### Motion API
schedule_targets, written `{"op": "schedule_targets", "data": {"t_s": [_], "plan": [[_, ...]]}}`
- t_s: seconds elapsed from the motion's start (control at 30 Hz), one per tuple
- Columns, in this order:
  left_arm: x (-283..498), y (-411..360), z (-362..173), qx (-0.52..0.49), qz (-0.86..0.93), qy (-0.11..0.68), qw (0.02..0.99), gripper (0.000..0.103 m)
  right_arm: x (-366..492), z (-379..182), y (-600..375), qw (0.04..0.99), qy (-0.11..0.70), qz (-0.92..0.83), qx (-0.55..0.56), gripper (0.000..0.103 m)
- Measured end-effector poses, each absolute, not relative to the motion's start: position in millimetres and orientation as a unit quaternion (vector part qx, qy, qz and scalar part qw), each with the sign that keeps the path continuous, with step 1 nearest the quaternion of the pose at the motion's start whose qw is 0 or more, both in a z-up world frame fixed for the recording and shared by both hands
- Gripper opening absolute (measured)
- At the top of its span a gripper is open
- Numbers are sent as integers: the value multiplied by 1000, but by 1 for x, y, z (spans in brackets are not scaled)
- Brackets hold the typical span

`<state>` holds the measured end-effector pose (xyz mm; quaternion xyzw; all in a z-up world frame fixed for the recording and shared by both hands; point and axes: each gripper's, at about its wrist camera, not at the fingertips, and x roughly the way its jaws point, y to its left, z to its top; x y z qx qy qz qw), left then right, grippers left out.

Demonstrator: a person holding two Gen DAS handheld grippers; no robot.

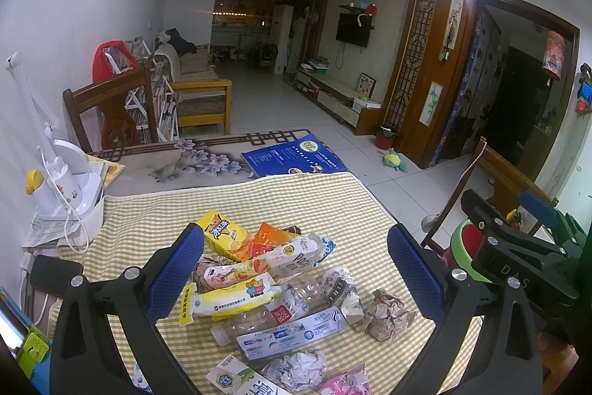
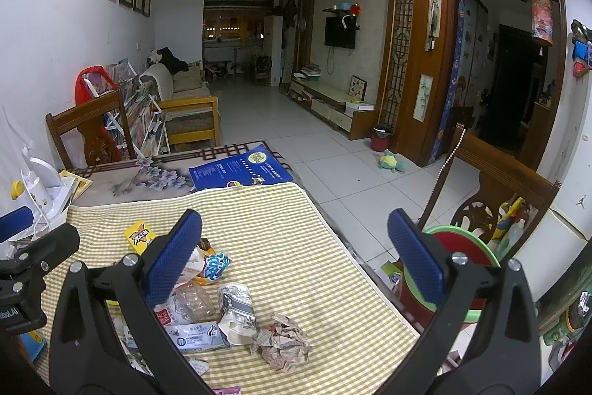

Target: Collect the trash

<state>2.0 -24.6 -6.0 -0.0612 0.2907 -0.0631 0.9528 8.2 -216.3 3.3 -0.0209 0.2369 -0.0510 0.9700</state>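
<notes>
Both grippers hang above a table covered by a yellow checked cloth, and each has its jaws spread wide with nothing between them. The left gripper is over the main heap of trash at the near middle of the cloth: a yellow drink carton at the far side of the heap, an orange wrapper just right of it, a cream milk pouch nearer, a crushed clear bottle under that pouch, and a blue-and-white carton lying flat in front. A crumpled brownish paper ball sits at the right edge of the heap, slightly apart from the cartons, and a crumpled white paper ball lies nearest of all. The right gripper is farther right, straddling the table's right edge; its left pad overlaps the heap, while its right pad hangs over a red bin with a green rim that stands on the floor beside the table, in front of a wooden chair. In the right wrist view the brownish paper ball lies near and between the pads, on the cloth. At the table's far end rests a blue booklet, and at the far left stands a white appliance.
</notes>
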Motion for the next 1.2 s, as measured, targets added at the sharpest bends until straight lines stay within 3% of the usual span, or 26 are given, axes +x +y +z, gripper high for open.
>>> {"op": "schedule_targets", "data": {"t_s": [1.2], "plan": [[-5,-20,-11,-47,-29,279,959,95,6,5,-209,971,233,-48,-25,99]]}}
